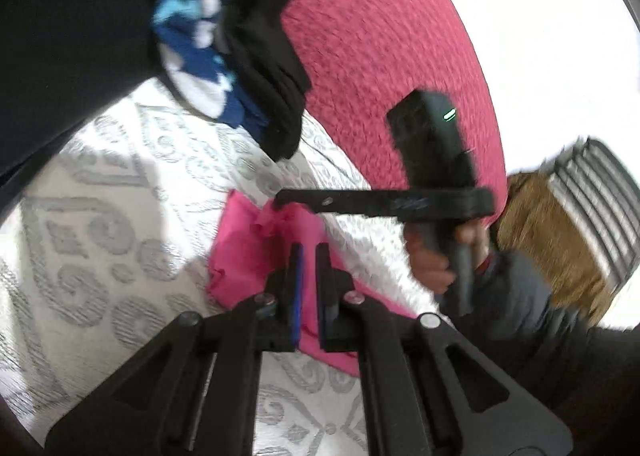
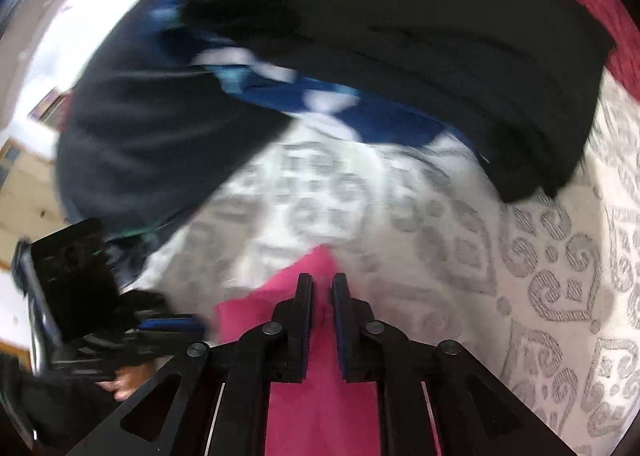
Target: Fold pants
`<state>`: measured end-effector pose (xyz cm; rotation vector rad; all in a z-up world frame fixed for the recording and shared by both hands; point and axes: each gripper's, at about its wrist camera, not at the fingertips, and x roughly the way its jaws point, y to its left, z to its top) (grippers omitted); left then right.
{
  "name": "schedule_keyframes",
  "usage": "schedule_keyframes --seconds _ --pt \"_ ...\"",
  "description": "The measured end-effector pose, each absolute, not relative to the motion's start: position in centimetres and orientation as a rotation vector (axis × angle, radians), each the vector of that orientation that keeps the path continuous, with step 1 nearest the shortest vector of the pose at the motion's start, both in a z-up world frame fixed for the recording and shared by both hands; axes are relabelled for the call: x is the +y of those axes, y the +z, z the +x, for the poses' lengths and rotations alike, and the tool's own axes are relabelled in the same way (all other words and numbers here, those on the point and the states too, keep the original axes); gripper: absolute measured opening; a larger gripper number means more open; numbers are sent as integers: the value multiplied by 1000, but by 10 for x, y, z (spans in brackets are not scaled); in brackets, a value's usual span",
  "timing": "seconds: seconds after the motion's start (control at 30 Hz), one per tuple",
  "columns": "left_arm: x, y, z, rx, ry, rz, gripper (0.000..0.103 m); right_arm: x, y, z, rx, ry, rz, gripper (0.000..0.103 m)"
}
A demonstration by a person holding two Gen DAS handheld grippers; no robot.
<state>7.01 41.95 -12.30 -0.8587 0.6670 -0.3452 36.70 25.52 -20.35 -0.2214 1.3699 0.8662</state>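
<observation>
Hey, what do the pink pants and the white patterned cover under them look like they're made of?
The pink pants look like soft matte woven cloth, probably cotton: no sheen, and they crumple at the edge. The white cover looks like a thick jacquard or quilted textile, since its grey scroll pattern looks raised and ribbed. Blur leaves both uncertain.

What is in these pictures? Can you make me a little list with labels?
surface: white bedspread with grey swirls
pants: pink pants, partly bunched on the bedspread
left tongs: nearly closed around the pink cloth
right tongs: nearly closed, pink cloth between the fingers
other clothes: black garment and blue-and-white cloth, piled beyond the pants
behind: red blanket
blur: both views are smeared, so the exact grip is hard to tell
</observation>
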Motion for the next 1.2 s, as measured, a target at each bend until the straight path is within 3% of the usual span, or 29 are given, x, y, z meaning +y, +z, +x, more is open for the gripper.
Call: schedule_keyframes --seconds 0.17,0.2,0.23,0.27,0.53,0.6,0.83,1.07,1.2 --pt "413 -126 75 712 -364 -828 9 249 -209 371 1386 823 -250 13" --pt "410 -127 79 738 -354 -814 16 248 -205 370 1384 828 -254 15" --pt "407 -129 83 771 -341 -803 36 247 -202 369 1382 831 -260 18" --pt "400 -129 88 795 -328 -791 41 245 -200 368 1382 830 -265 20" --pt "389 -128 121 837 -357 -749 41 236 -202 365 1410 799 -252 22" --pt "379 -123 120 813 -402 -713 33 237 -207 365 1414 789 -247 22" --pt "336 -89 89 714 -630 -460 33 225 -197 368 1361 700 -336 23" --pt "397 -111 91 782 -258 -640 31 207 -180 359 1352 693 -396 23" --pt "395 -116 95 851 -180 -587 31 197 -176 348 1353 709 -391 23"
